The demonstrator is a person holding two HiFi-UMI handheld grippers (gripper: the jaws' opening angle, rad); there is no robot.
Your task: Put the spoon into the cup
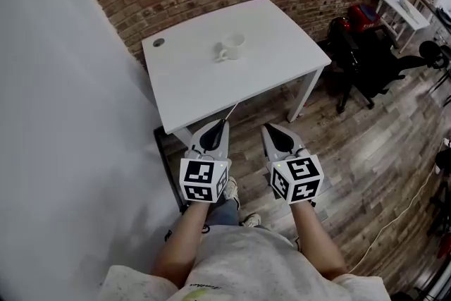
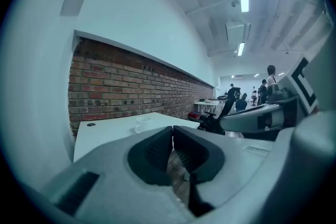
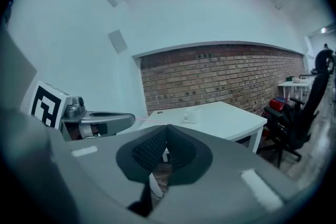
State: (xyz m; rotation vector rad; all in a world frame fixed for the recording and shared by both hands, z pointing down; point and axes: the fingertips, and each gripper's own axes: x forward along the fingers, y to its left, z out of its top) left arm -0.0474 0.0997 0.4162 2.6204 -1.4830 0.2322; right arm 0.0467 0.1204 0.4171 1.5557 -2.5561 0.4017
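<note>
While left tongs (image 1: 224, 123) clench the spoon (image 1: 231, 111), right tongs (image 1: 266, 127) are clenched empty — cup (image 1: 231, 47) on table (image 1: 275, 70).

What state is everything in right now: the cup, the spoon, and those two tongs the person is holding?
left tongs: shut on the spoon.
right tongs: shut, with nothing between them.
spoon: held in the air, sticking out toward the table, not in the cup.
cup: upright on the table, no spoon in it.
</note>
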